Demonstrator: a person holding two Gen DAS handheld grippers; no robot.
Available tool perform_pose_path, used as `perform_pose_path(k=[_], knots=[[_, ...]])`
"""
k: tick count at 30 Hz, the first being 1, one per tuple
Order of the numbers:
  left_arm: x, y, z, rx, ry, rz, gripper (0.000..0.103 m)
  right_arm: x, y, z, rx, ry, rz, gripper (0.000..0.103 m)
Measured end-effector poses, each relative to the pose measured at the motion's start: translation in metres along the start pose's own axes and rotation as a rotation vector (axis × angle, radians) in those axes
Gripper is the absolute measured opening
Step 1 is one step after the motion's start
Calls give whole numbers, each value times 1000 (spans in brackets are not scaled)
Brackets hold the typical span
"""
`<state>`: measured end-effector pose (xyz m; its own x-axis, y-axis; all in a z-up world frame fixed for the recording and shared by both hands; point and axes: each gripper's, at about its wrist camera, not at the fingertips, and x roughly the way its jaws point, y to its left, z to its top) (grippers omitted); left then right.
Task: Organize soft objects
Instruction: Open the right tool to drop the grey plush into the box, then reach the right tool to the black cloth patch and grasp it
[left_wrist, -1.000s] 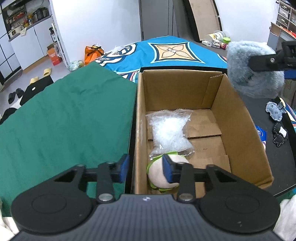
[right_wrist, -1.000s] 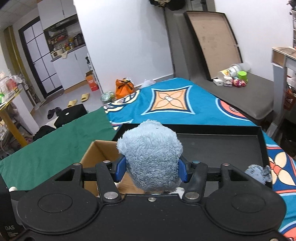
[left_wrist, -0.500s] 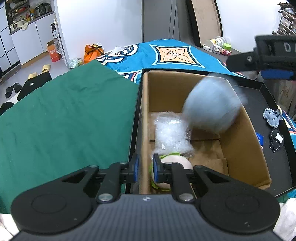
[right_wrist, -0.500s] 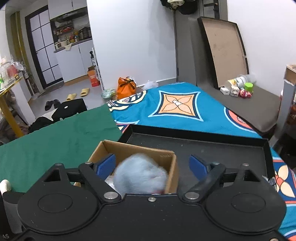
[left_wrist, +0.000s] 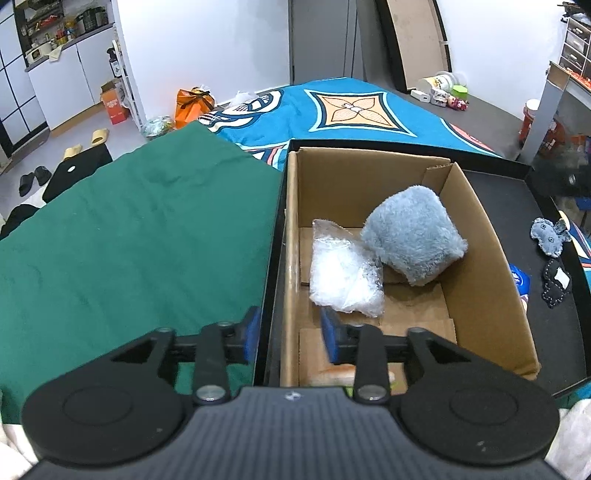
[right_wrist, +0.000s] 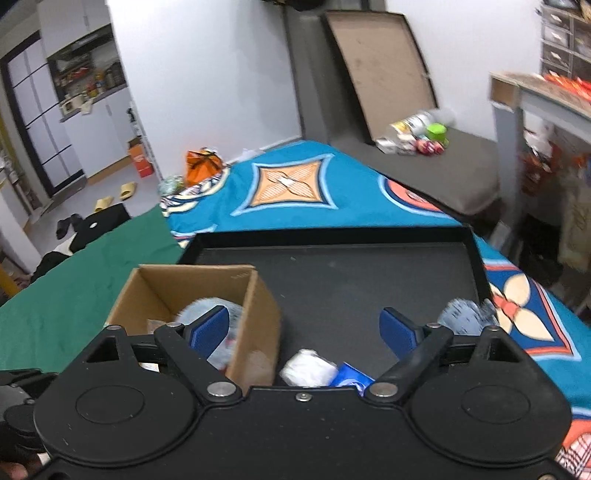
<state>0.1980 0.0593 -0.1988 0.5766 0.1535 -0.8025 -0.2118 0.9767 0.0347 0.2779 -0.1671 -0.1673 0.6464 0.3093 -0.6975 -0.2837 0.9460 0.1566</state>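
While the fluffy blue plush (left_wrist: 412, 236) lies inside the cardboard box (left_wrist: 491, 284), leaning on its right wall and touching a clear plastic bag (left_wrist: 345, 275) beside it, the left tongs (left_wrist: 290, 334) stand apart, straddling the box's left wall with nothing gripped; the box sits in a black tray (right_wrist: 351, 273). Spread wide and empty, the right tongs (right_wrist: 304, 330) hover over the tray, right of the box; a small grey plush (left_wrist: 548, 236) lies on the tray.
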Motion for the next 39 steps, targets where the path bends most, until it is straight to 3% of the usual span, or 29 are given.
perform_pose_path(k=[6,15,28,37,39], knots=[[0,-6,5,18,-5,28,53,4,-19,-7,23,20,-24,88],[7,-21,12,49,-2,75,65,21,-62,-20,106,79,-94,88],[20,-42,17,93,20,150,65,49,-110,-45,244,182,-119,84],[29,-57,20,137,44,179,65,65,-125,-57,270,217,-144,72],[30,-58,21,143,47,184,65,66,-123,-55,240,210,-166,62]])
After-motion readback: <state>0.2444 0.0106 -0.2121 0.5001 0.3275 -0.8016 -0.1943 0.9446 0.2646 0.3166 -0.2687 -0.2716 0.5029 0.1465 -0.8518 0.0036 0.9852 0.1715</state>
